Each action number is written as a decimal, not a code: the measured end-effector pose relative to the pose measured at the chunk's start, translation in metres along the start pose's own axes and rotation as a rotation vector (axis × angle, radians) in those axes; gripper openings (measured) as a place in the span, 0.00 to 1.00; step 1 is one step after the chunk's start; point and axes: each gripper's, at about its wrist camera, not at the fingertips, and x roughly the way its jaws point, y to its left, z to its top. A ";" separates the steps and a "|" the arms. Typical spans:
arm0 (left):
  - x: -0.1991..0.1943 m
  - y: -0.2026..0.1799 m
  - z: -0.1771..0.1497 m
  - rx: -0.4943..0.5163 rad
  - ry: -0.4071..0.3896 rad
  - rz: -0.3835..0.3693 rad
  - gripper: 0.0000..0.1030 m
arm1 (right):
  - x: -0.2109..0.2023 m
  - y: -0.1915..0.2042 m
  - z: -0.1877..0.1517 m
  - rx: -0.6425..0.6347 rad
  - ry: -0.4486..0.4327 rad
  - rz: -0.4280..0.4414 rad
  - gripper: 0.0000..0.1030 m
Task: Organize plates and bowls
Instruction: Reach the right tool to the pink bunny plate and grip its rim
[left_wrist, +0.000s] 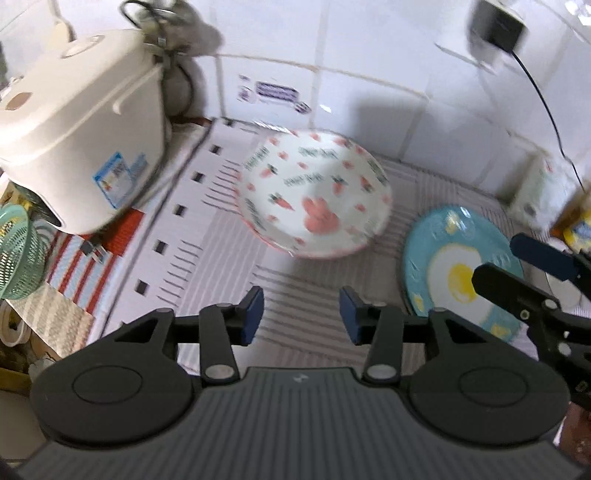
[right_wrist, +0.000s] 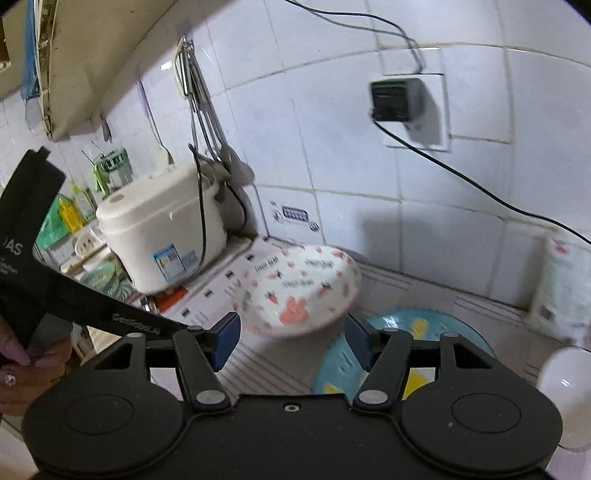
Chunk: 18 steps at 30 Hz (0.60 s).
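Note:
A white dish with carrot and rabbit prints (left_wrist: 314, 195) (right_wrist: 295, 291) stands tilted on the pale ribbed drainer (left_wrist: 207, 258), its inside turned towards me. To its right a blue plate with a fried-egg picture (left_wrist: 461, 266) (right_wrist: 424, 328) lies flat. A plain white bowl (right_wrist: 565, 387) sits at the far right. My left gripper (left_wrist: 302, 314) hangs open above the drainer in front of the dish, nothing between its pads. My right gripper (right_wrist: 291, 339) (left_wrist: 498, 258) is open over the blue plate's near edge and holds nothing.
A white rice cooker (left_wrist: 81, 140) (right_wrist: 162, 229) stands left of the drainer, and a green basket (left_wrist: 18, 254) sits below it. The tiled wall (right_wrist: 351, 166) carries a black plug (right_wrist: 399, 99) and its cable. A white packet (right_wrist: 561, 288) leans at the right. A hand (right_wrist: 22, 365) grips the left tool.

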 end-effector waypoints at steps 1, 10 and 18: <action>0.002 0.007 0.003 -0.011 -0.012 -0.002 0.48 | 0.006 0.002 0.002 -0.001 -0.009 0.002 0.65; 0.050 0.056 0.030 -0.064 -0.091 -0.022 0.64 | 0.101 -0.018 0.017 0.057 0.026 -0.077 0.65; 0.124 0.078 0.039 -0.085 0.025 -0.109 0.73 | 0.178 -0.052 0.016 0.105 0.152 -0.154 0.65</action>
